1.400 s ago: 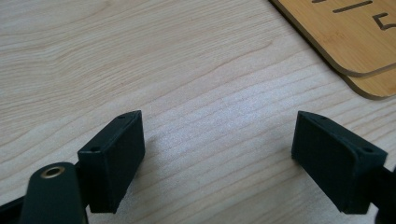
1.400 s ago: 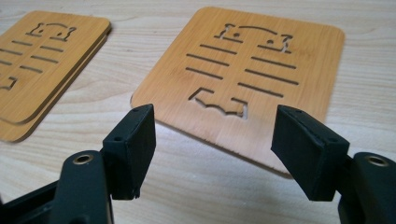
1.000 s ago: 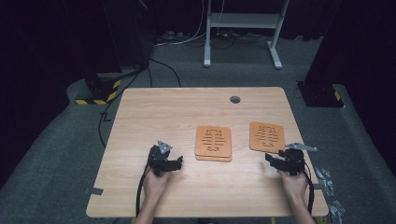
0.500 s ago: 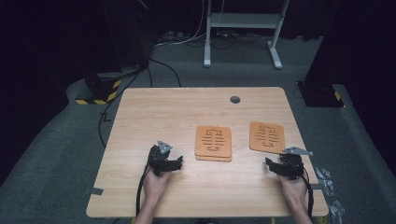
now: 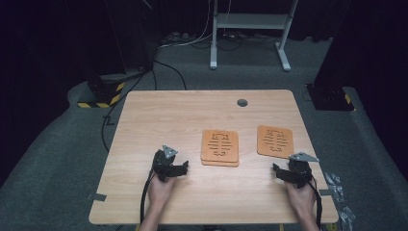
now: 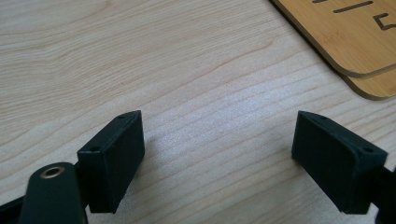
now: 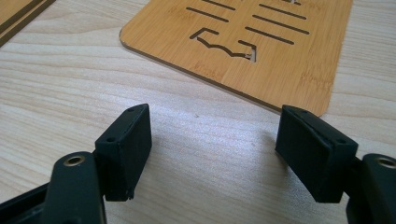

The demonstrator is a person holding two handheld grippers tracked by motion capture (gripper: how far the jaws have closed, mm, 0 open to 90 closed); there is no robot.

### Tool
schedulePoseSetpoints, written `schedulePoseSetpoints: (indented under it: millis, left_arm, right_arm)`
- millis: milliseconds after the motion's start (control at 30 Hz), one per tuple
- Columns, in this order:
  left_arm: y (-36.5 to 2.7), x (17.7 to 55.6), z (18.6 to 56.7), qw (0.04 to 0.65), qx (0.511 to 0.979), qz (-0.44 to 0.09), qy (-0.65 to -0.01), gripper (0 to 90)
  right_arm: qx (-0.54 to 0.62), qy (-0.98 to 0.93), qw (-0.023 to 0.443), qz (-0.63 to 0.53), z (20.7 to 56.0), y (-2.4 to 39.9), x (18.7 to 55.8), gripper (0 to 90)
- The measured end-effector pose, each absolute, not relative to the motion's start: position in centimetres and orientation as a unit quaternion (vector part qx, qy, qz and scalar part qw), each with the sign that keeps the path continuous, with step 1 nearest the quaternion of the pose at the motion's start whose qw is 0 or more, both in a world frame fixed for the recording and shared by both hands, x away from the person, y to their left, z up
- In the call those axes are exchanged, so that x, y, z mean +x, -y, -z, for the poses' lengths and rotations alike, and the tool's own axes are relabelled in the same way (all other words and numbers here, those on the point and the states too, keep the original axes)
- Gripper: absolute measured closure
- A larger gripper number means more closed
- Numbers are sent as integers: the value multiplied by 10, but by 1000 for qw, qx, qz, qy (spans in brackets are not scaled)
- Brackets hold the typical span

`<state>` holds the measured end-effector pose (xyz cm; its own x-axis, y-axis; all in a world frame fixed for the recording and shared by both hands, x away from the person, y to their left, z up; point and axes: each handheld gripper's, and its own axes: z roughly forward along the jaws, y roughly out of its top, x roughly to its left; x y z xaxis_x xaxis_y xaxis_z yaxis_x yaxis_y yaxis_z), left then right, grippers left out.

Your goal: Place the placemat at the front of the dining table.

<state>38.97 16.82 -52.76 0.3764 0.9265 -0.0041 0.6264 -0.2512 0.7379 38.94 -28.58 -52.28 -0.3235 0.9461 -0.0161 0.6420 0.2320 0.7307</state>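
With both jaws spread and empty, the right gripper [image 5: 285, 172] looks set for the single wooden mat [image 7: 243, 42] — best approached low at its near edge, while the left gripper [image 5: 177, 168] waits beside the stacked mats [image 5: 220, 147].

Both grippers are matt black — the left gripper [image 5: 184, 168] and the right gripper [image 5: 276, 170] each carry a grey three-cornered plate on top and trail a black cable. Their blocky pads [image 6: 114, 156] have small screw holes; a brass-ringed hole [image 7: 74, 161] sits behind them. Forearms are bare — no sleeves visible.
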Motion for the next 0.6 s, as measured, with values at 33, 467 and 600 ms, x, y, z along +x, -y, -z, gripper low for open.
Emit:
schedulePoseSetpoints:
  millis: [33, 467, 600]
  left_arm:
    - [-168, 390, 528, 336, 759, -224, -512, 171]
    - [-168, 390, 528, 336, 758, -224, -512, 172]
    - [-168, 390, 528, 336, 758, -224, -512, 172]
  right_arm:
    - [533, -747, 237, -320, 523, 285, 389, 259]
    - [532, -748, 237, -320, 523, 286, 389, 259]
    - [534, -746, 236, -320, 523, 285, 389, 259]
